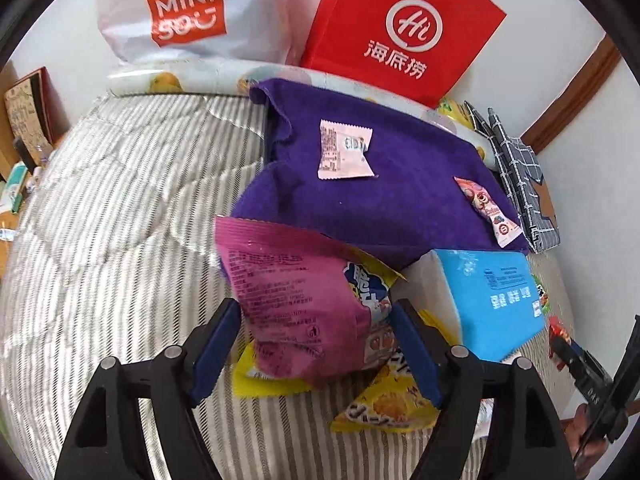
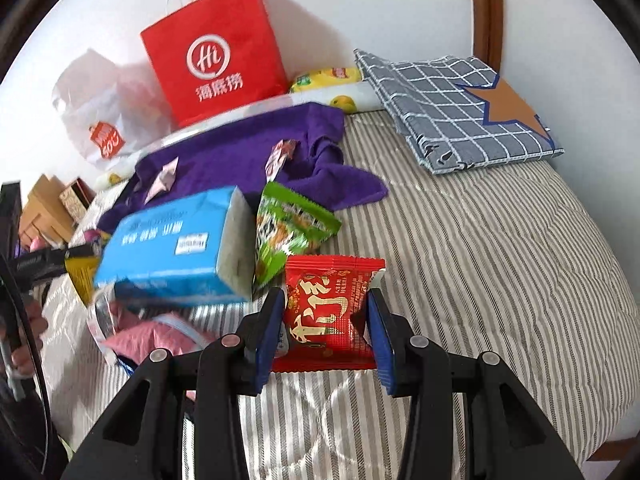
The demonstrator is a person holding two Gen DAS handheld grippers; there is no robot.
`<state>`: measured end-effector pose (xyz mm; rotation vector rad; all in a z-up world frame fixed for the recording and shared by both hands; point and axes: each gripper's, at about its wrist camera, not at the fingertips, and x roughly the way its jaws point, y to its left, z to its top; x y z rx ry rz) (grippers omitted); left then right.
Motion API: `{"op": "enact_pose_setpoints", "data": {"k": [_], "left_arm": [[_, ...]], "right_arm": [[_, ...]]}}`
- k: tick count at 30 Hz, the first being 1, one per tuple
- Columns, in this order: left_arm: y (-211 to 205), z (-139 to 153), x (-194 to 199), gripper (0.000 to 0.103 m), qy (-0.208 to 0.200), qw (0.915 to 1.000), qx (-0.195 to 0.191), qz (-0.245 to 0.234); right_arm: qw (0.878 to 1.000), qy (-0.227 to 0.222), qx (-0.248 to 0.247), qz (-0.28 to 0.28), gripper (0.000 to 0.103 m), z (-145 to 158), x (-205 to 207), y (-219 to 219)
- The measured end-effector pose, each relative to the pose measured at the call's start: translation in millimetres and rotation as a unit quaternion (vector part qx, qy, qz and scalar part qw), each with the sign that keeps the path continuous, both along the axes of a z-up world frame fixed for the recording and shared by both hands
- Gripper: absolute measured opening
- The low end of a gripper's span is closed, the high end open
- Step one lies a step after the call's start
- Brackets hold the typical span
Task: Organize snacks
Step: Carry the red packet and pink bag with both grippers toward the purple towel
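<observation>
two carrier bags stand against the white wall at the head of the bed: a red paper bag with white handles and a white plastic bag with an orange logo, and we cannot see what either holds. a blue tissue pack lies on the striped quilt, its white end facing us in the right wrist view. just behind it a purple towel is spread, with two small sachets lying on it, a pale pink sachet near the middle and a pink character sachet towards its right edge. a green snack packet leans against the tissue pack's white end. a folded checked cloth with a brown star lies well apart, near the wooden headboard. our left gripper points steeply down, its blue pads standing apart on either side of a pink snack bag; the left pad shows a gap from the bag, and whether the right pad touches it we cannot tell. that bag lies over two yellow snack packets on the quilt, just left of the tissue pack. our right gripper also tilts down, clamped on a red snack packet, both pads pressing its sides. to the far left of that view, a hand grips the other tool's handle.
</observation>
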<state>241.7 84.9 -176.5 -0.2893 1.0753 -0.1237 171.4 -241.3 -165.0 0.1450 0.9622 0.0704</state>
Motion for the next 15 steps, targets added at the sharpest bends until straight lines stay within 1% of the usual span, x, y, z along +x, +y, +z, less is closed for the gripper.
{"op": "enact_pose_setpoints", "data": {"k": [2, 4, 6, 9, 11, 12, 15], "left_arm": [[-3, -5, 3, 0.082, -0.001, 1.0000, -0.001, -0.001], [-5, -13, 7, 0.083, 0.008, 1.0000, -0.003, -0.002], [-4, -18, 9, 0.083, 0.016, 0.9997, -0.018, -0.003], [0, -17, 8, 0.083, 0.010, 0.9996, -0.027, 0.003], [0, -17, 7, 0.079, 0.010, 0.9995, -0.030, -0.006], [0, -16, 5, 0.073, 0.010, 0.9993, -0.034, -0.009], [4, -12, 1, 0.070, 0.005, 0.9992, -0.037, -0.013]], "right_arm": [[1.000, 0.004, -0.002, 0.003, 0.042, -6, -3, 3], [1.000, 0.013, 0.002, 0.009, 0.042, -14, -3, 6], [1.000, 0.020, 0.001, 0.010, 0.042, -21, -3, 8], [1.000, 0.021, -0.002, 0.009, 0.042, -28, -2, 11], [1.000, 0.019, -0.002, 0.008, 0.043, -31, -1, 12], [1.000, 0.015, -0.003, 0.007, 0.043, -31, -1, 13], [1.000, 0.011, -0.008, 0.004, 0.043, -32, -1, 15]]}}
